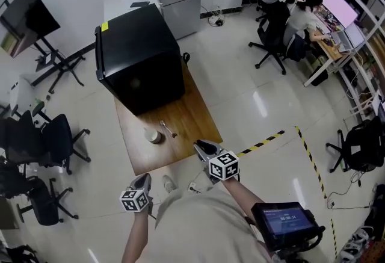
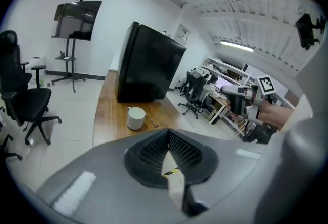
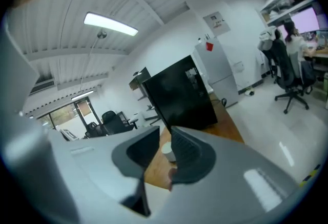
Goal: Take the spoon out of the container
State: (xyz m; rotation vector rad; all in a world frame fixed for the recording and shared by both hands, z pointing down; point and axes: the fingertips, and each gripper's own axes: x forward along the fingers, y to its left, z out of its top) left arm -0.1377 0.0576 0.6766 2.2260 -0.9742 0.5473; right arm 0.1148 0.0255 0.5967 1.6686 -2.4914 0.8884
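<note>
Spoon [image 1: 167, 129]: flat on the worktop [image 1: 192, 117], outside and just beside the white container [image 1: 154, 135], well ahead of both tongs.
Left tongs [image 1: 143, 179]: closed, empty.
Right tongs [image 1: 203, 147]: slightly parted, empty.
Progress: removal apparently complete, though the spoon shows small.

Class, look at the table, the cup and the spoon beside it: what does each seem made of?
Table: wood or wood veneer, brown with grain.
Cup: plain matte white, perhaps ceramic or plastic.
Spoon: thin, grey, probably metal.

Spoon [image 1: 167, 129] — too small for detail; near edge of table [image 1: 186, 117] partly behind right gripper [image 1: 202, 146].
</note>
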